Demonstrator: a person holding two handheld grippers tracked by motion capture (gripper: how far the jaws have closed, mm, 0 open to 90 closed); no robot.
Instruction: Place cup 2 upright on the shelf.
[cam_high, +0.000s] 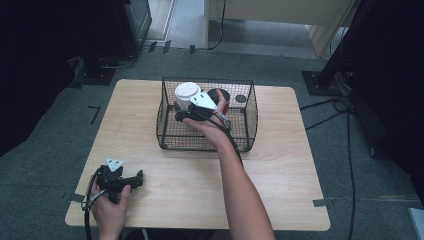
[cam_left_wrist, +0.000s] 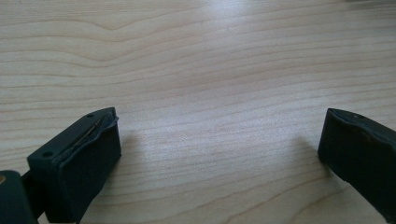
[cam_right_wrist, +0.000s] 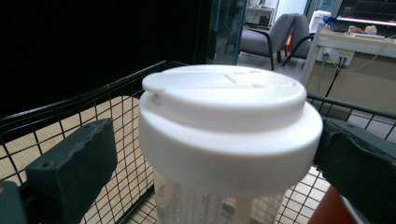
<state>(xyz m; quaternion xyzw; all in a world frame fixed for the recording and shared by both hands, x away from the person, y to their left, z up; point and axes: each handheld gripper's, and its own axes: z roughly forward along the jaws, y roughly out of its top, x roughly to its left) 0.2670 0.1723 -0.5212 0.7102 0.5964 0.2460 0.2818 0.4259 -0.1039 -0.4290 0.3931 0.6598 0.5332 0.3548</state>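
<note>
Right gripper (cam_high: 182, 114): reaching into the wire basket (cam_high: 165, 131) from the person's side, with the right hand (cam_high: 212, 125) wrapped around it; its jaws are standing wide apart, one on either side of the white-lidded cup (cam_high: 187, 95) – in the right gripper view (cam_right_wrist: 215, 158) the left pad is sitting clear of the lid (cam_right_wrist: 224, 135), with basket mesh showing through the gap; the right pad is lying just beside the lid's rim, and whether it is touching I cannot tell; the pads are not pressing, so the cup is not being gripped.

Cup: standing upright inside the basket, towards its far left part; a clear ribbed body is showing under a broad white lid in the right gripper view.

Dark container (cam_high: 220, 96): sitting in the basket just to the right of the cup, partly hidden behind the hand; a reddish edge (cam_right_wrist: 327, 210) is showing low at the right of the right gripper view – what it belongs to I cannot tell.

Basket: black wire, resting on the wooden table (cam_high: 280, 175), past its middle.

Left gripper (cam_high: 137, 178): lying low over the near left corner of the table, held by the left hand (cam_high: 110, 210); its jaws are gaping wide in the left gripper view (cam_left_wrist: 217, 149), with bare wood grain between them and nothing held.

Separation: the two grippers are well apart.
</note>
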